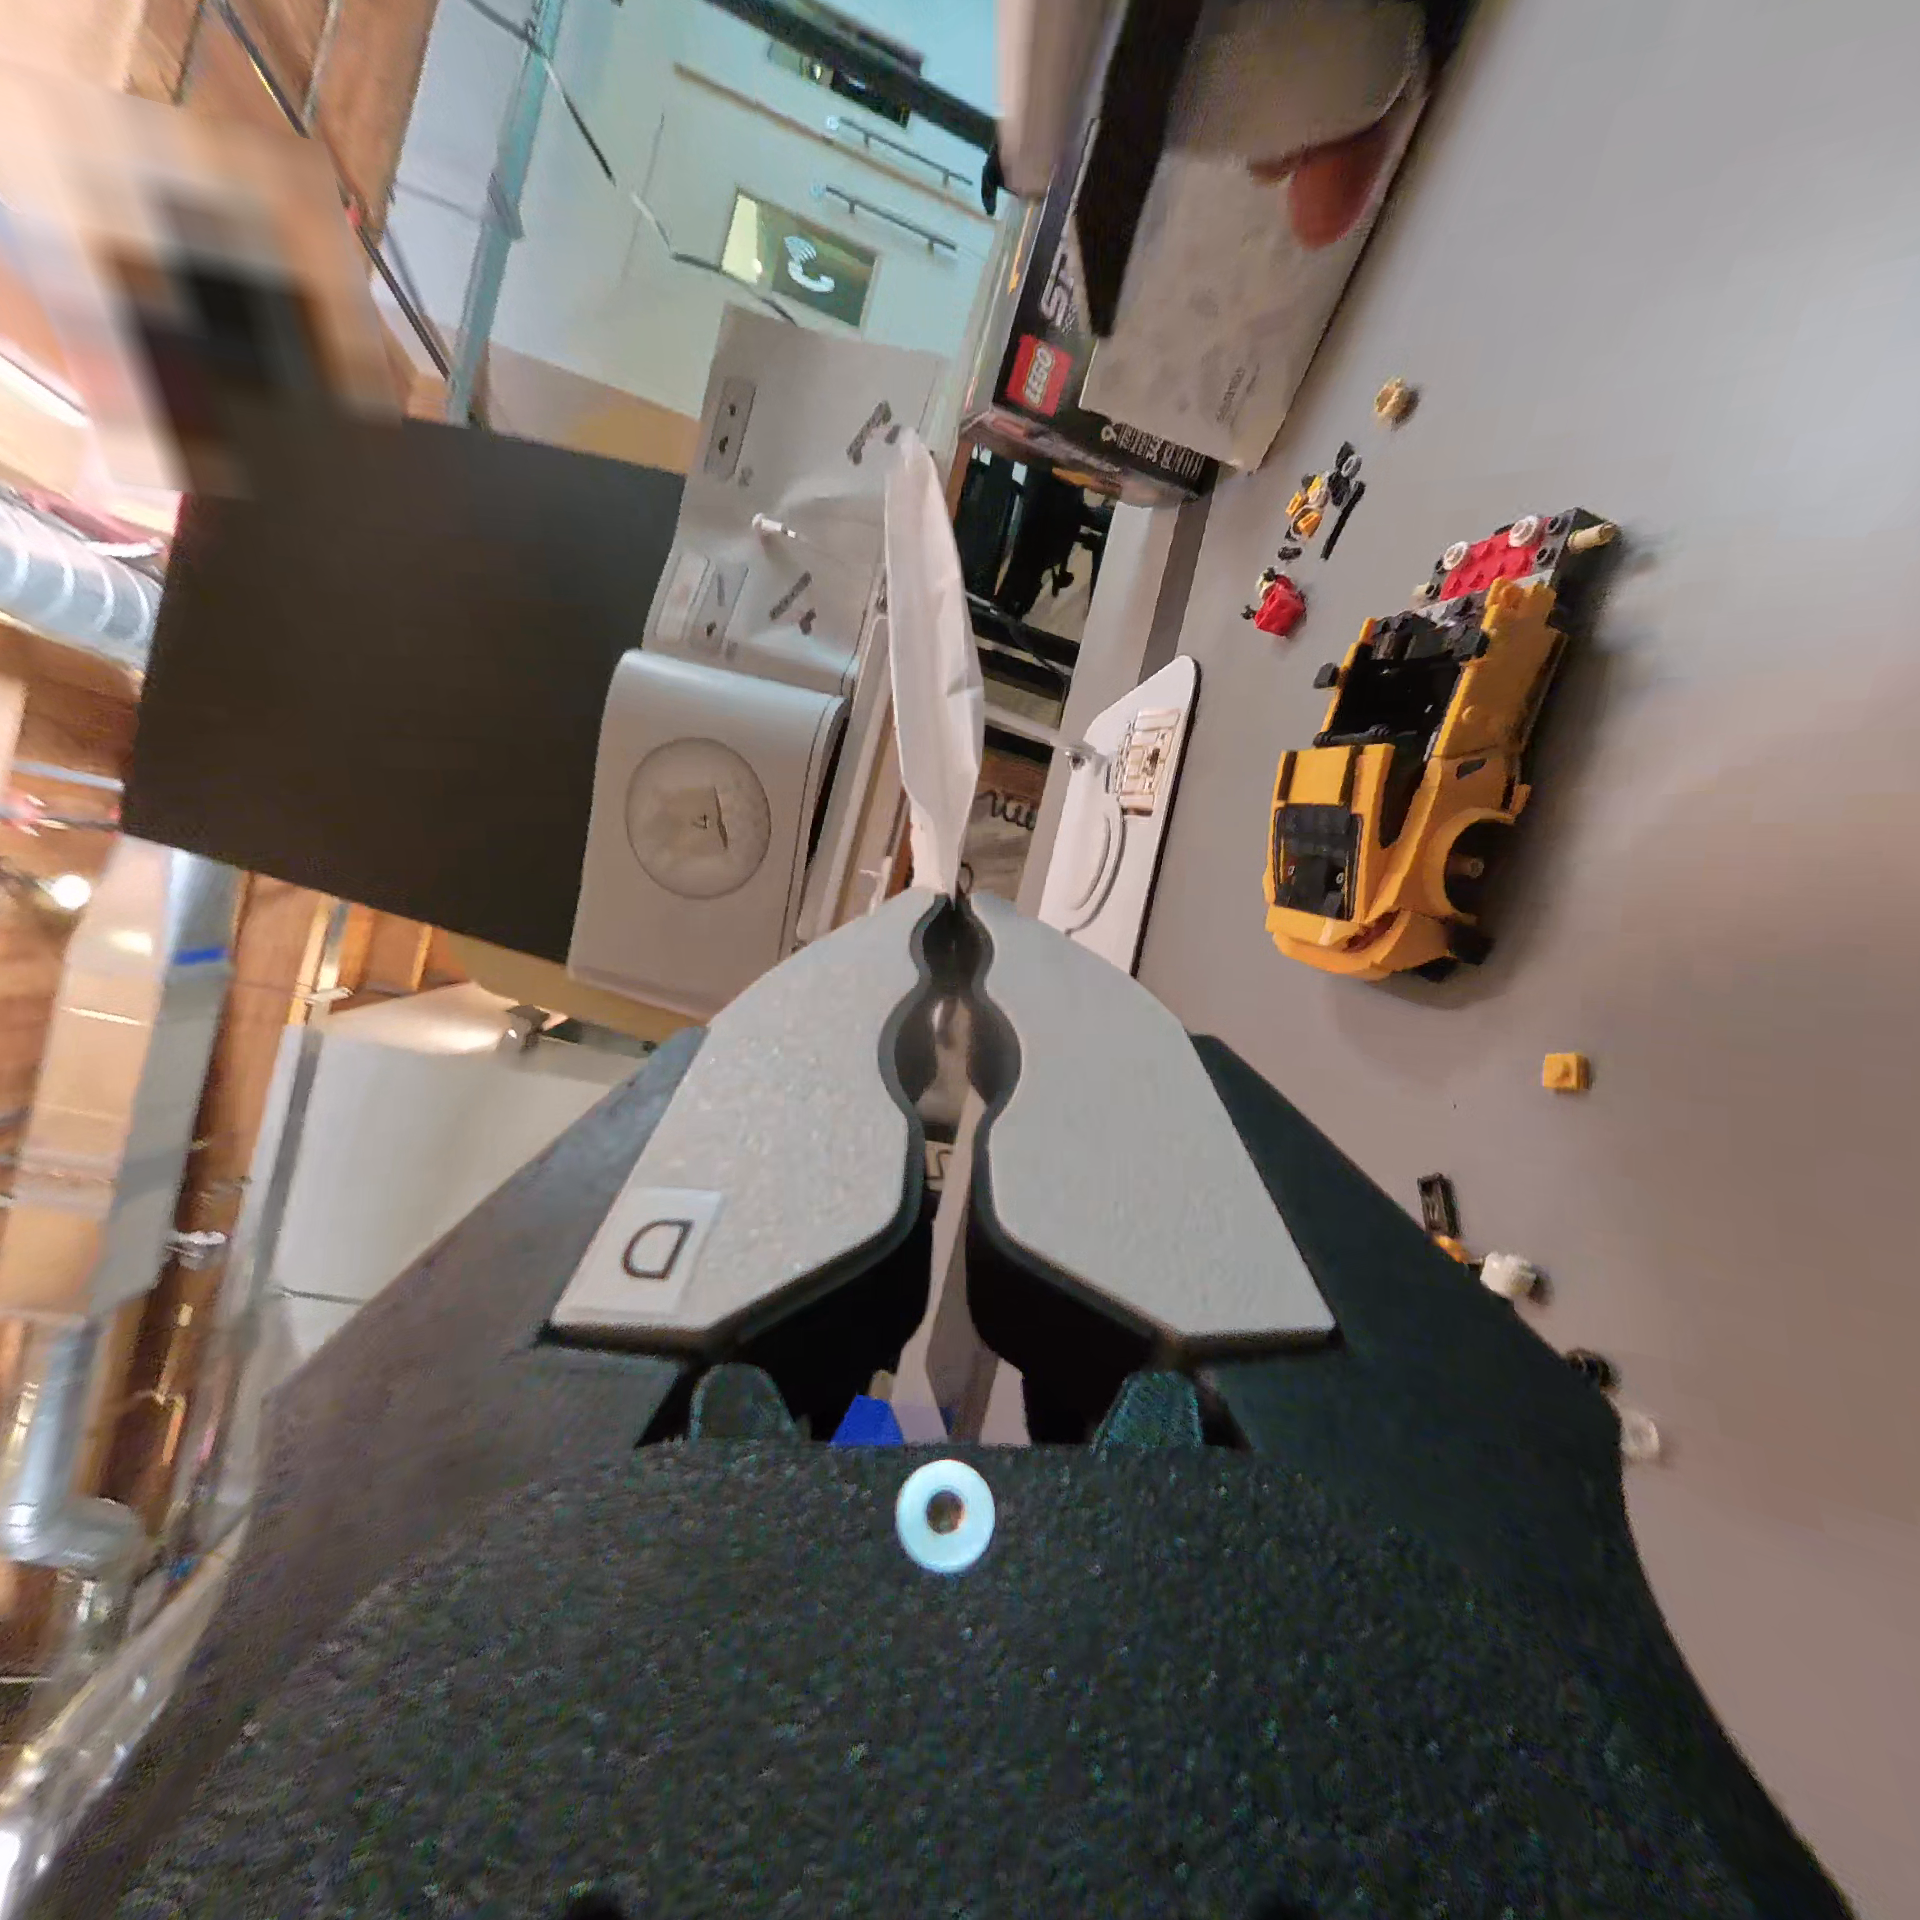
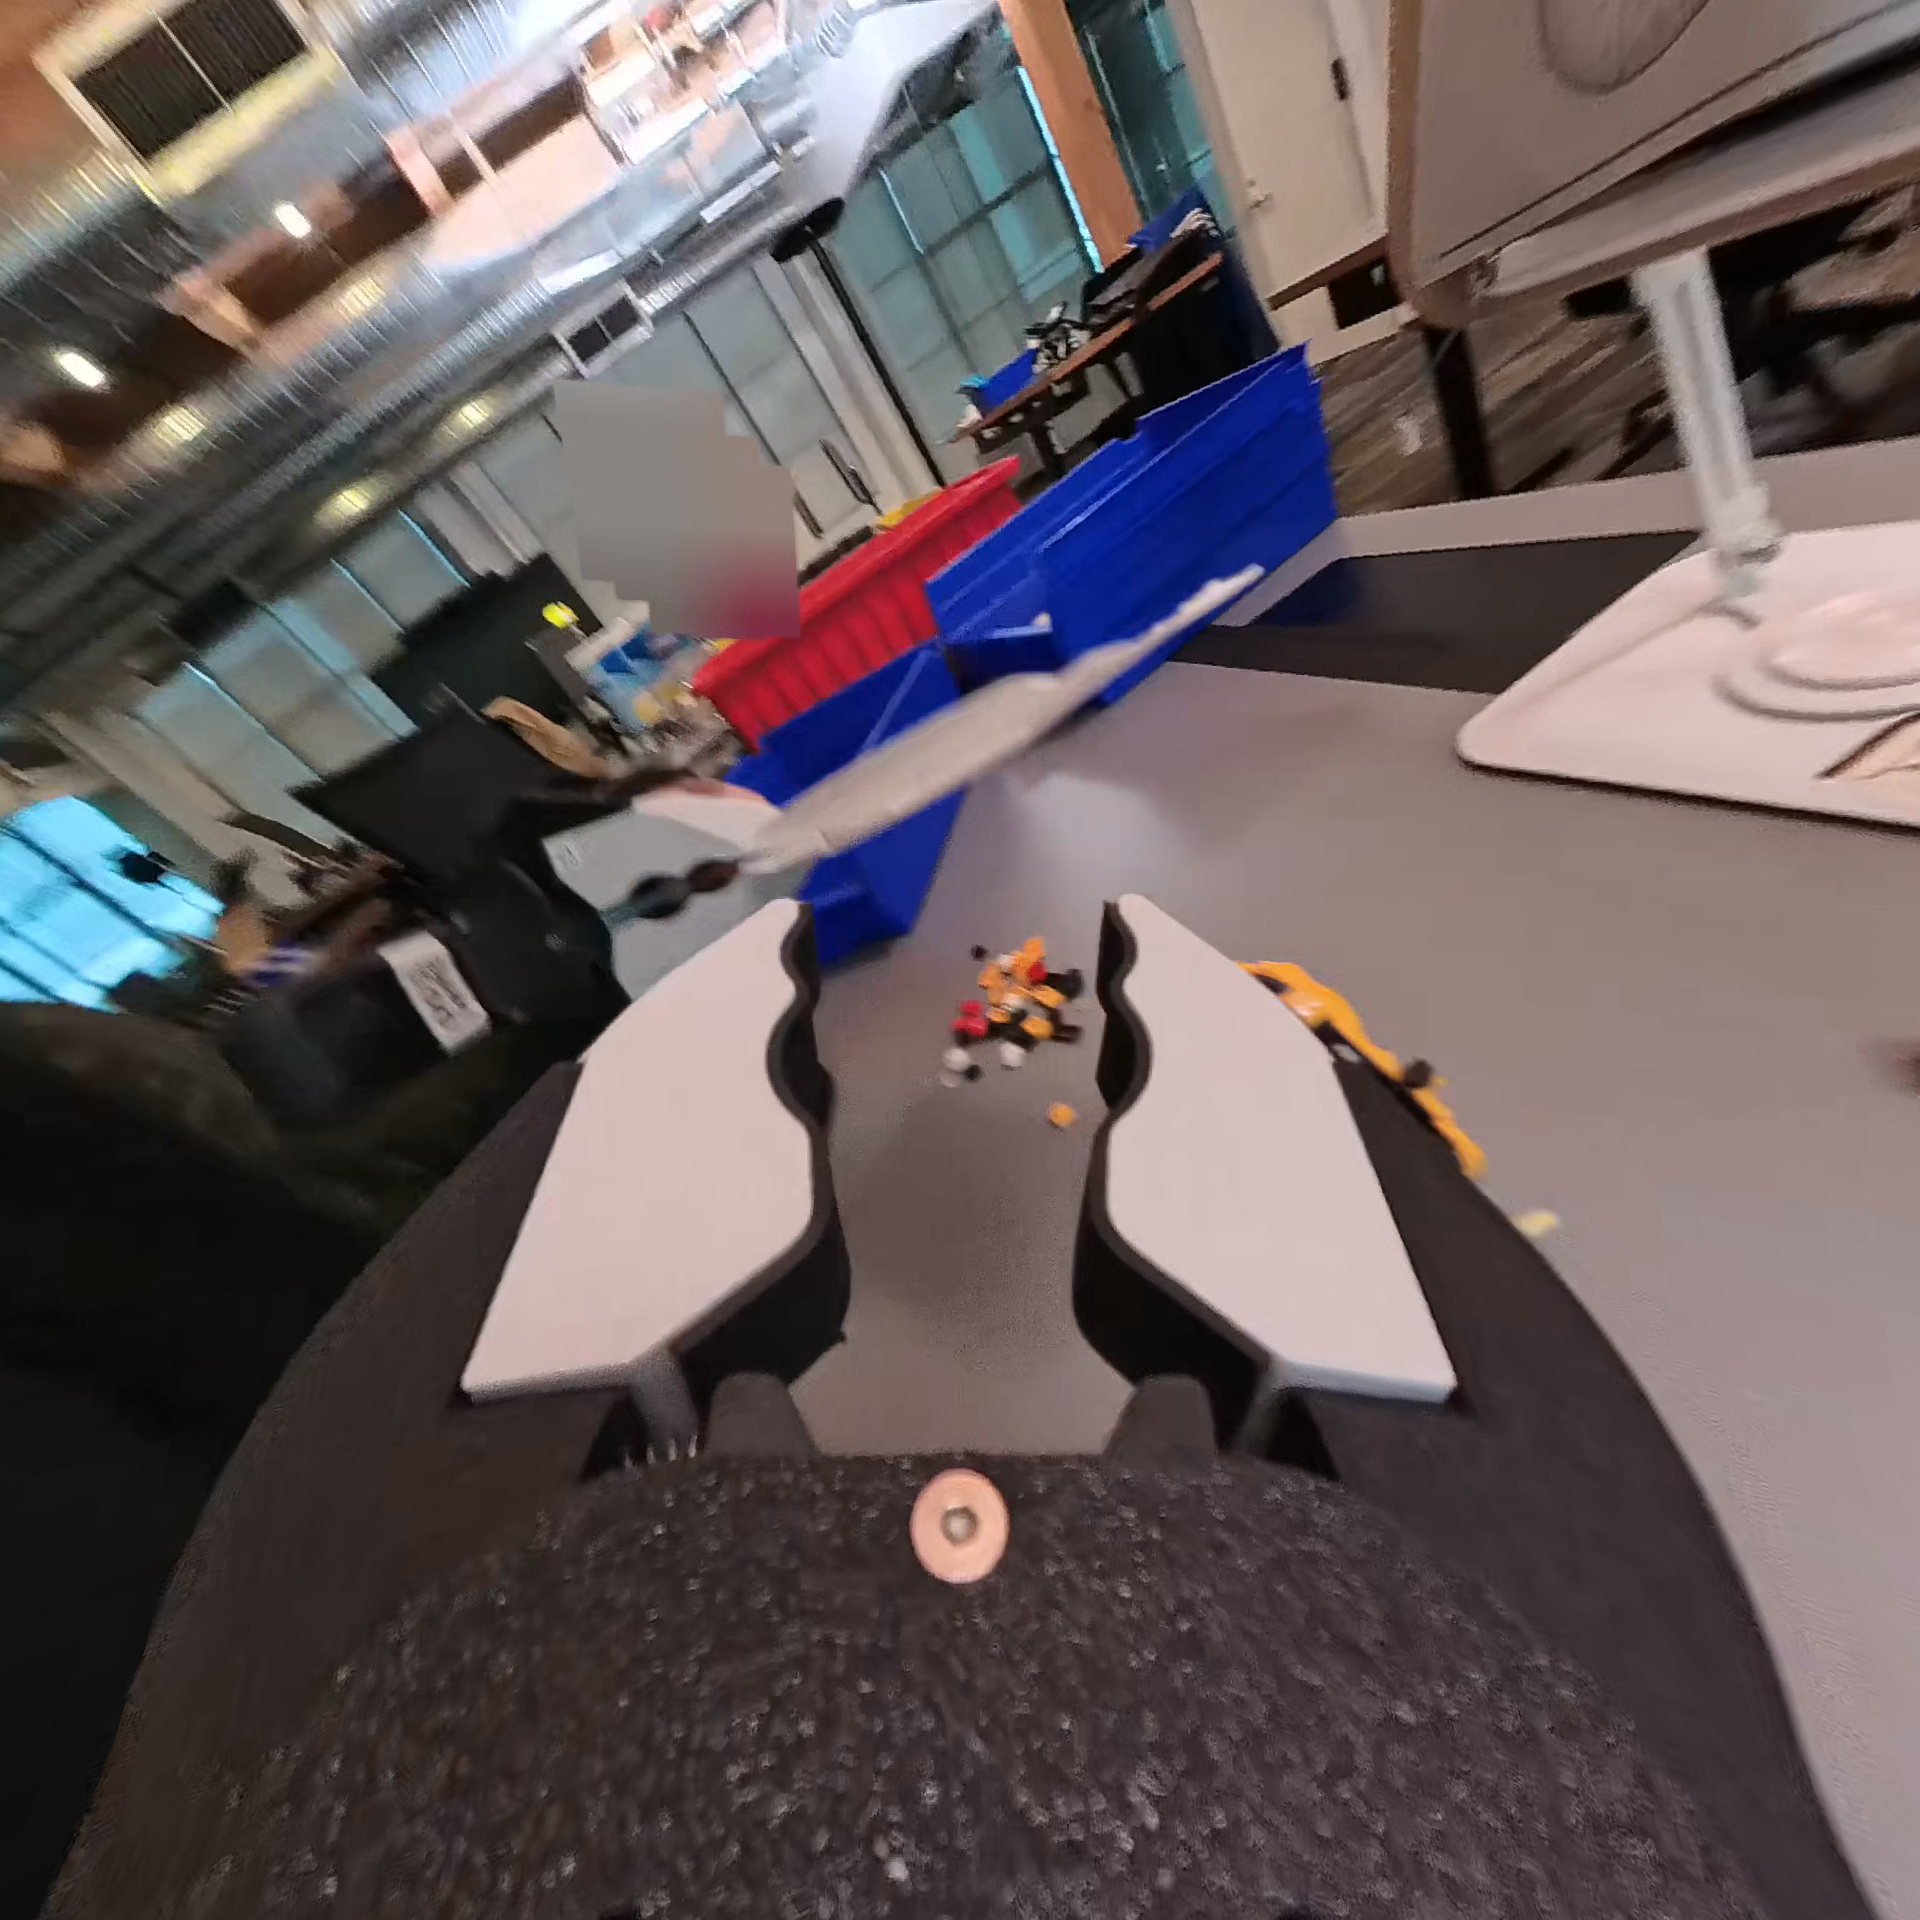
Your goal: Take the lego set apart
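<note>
Currently the left gripper (image 1: 951, 914) has its jaws closed on a thin white sheet (image 1: 935, 665), which stands edge-on and extends forward from the fingertips. In the left wrist view the scene is rolled sideways, so the grey table (image 1: 1714, 935) runs down the right side. The yellow lego car (image 1: 1403, 790) rests on that table, partly stripped, with red and black bricks exposed at its far end. A cluster of loose pieces (image 1: 1314, 520) lies just beyond the car, and a single yellow brick (image 1: 1566, 1071) lies on the near side of the car. A set box (image 1: 1101, 416) sits farther beyond the car.

The right gripper (image 2: 956, 935) hovers above the table with its jaws apart and nothing between them. Blue bins (image 2: 1132, 551) stand beyond the car.
</note>
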Tool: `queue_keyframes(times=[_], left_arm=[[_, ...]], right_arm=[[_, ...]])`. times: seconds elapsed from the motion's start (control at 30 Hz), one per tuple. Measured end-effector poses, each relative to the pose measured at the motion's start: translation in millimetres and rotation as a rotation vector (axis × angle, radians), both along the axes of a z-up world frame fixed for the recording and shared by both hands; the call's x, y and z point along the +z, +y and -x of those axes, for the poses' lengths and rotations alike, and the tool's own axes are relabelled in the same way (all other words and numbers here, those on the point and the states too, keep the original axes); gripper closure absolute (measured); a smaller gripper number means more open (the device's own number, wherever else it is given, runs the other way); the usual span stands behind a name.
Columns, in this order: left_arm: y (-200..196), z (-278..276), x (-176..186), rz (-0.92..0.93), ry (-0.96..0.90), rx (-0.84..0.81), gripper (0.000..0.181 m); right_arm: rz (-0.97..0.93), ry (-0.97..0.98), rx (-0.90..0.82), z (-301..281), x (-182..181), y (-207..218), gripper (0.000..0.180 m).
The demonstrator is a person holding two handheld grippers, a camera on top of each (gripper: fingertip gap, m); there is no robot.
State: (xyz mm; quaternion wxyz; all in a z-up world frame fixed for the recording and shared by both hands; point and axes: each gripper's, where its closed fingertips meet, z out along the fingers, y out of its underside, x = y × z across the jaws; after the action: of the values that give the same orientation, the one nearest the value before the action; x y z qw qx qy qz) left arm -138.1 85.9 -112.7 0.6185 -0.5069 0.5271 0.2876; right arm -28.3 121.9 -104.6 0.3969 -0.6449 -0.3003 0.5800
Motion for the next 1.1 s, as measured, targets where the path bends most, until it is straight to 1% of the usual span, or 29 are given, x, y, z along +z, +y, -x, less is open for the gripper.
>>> queue_keyframes(times=[0.07,0.17,0.27,0.37,0.47,0.53,0.6,0.73,0.8,0.87,0.93,1.0,1.07,1.1], left_arm=[[0,-6,-3,-0.03,0.039,-0.008,0.181],[-4,-12,-8,-0.067,0.107,-0.033,0.181],[-10,-19,-14,-0.09,0.165,-0.061,0.181],[-18,-30,-20,-0.104,0.194,-0.108,0.181],[-23,-40,-25,-0.11,0.208,-0.143,0.181],[-24,-41,-27,-0.106,0.176,-0.138,0.181],[-28,-42,-24,-0.072,0.069,-0.172,0.18],[-34,-41,-14,0.137,-0.283,-0.261,0.166],[-32,-34,-5,0.282,-0.508,-0.314,0.154],[-32,-29,6,0.469,-0.78,-0.41,0.144],[-29,-25,12,0.64,-1.009,-0.488,0.141],[-28,-27,9,0.77,-1.121,-0.542,0.14],[-34,-37,8,0.859,-1.165,-0.605,0.143],[-35,-40,5,0.873,-1.161,-0.602,0.15]], right_arm=[[0.084,0.051,0.035,8,5,-1,0.124],[0.153,0.077,0.044,12,7,4,0.121],[0.254,0.137,0.092,11,10,9,0.121],[0.321,0.091,0.142,13,-2,12,0.123],[0.379,0.112,0.279,16,-3,0,0.155],[0.344,0.108,0.296,16,-6,-3,0.178],[0.283,0.125,0.316,14,-3,-6,0.18],[0.129,0.175,0.302,8,7,-9,0.18],[0.047,0.219,0.266,1,16,-6,0.18],[-0.023,0.245,0.235,-6,23,-3,0.18],[-0.098,0.253,0.239,-8,26,-9,0.18],[-0.173,0.236,0.25,-4,25,-19,0.18],[-0.243,0.21,0.255,3,20,-28,0.18],[-0.27,0.201,0.268,7,17,-33,0.18]])
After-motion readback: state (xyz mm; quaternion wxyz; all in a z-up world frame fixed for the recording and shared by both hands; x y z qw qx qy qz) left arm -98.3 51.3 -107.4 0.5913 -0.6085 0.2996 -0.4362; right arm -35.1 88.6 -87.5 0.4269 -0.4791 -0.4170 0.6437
